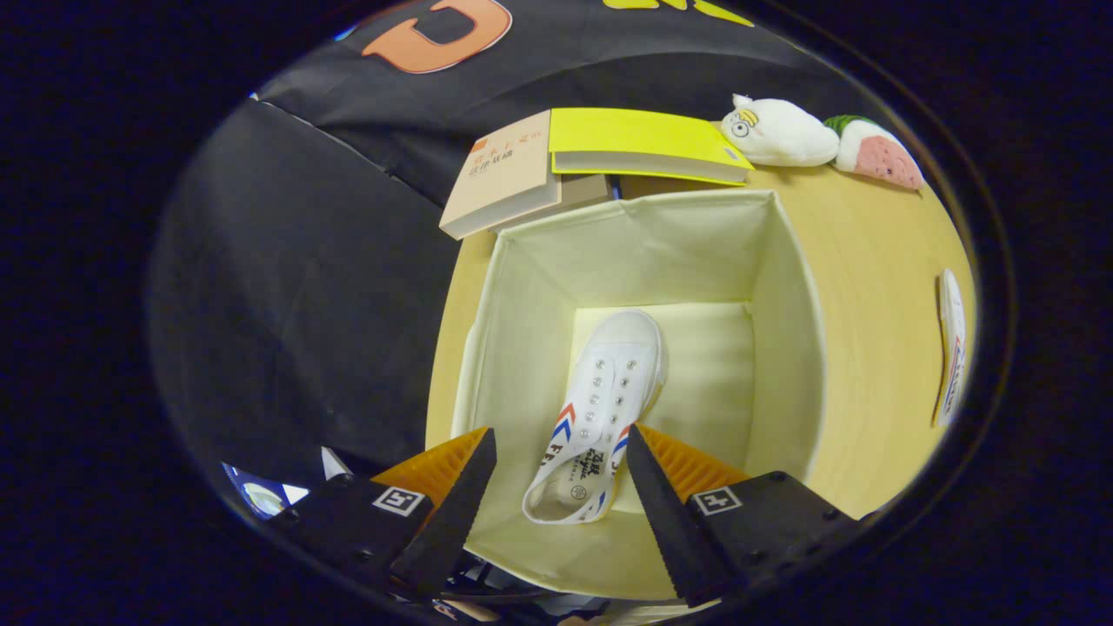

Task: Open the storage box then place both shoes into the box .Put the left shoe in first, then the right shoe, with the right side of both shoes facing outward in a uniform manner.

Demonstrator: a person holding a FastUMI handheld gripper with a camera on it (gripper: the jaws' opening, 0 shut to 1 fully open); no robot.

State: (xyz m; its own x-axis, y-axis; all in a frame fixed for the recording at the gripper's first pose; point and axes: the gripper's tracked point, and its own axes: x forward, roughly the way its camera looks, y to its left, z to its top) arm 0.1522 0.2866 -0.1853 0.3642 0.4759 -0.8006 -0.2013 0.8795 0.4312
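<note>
Box (787,287) stands open on the tabletop (869,261) with one shoe (609,391) lying inside, toe toward the far wall. Your tool (561,474) hovers above it, fingers spread and gripping nothing. That looks like the first placement done; next, reach right for the second shoe (952,348) near the tabletop's edge.

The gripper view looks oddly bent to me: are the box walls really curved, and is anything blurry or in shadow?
In the gripper view the fisheye lens bows the box walls and the table edge; the shoe inside is sharp and evenly lit, between the open hand-held gripper fingers; the second shoe out on the table is squeezed thin; no strong glare.
</note>
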